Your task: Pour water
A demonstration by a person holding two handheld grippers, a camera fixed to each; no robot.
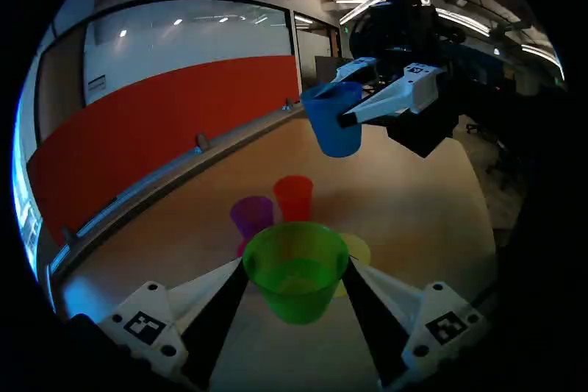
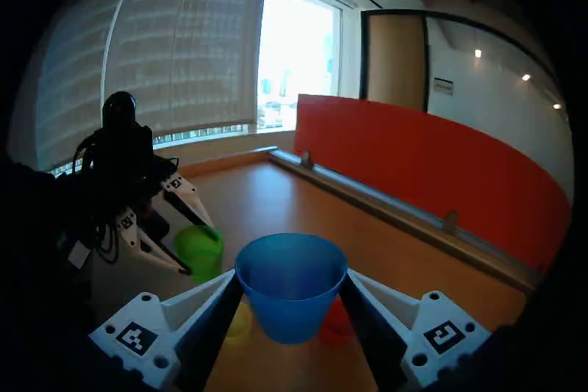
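Observation:
In the left gripper view my left gripper is shut on a green cup, held upright above the table. Farther off, my right gripper holds a blue cup upright, higher in the air. In the right gripper view that blue cup sits between the fingers of the right gripper, its inside looking empty. There the left gripper with the green cup hangs at the left, lower than the blue cup.
On the wooden table stand a purple cup, an orange cup and a yellow cup below the green one. An orange partition wall runs along the table's far edge. Bright windows lie behind.

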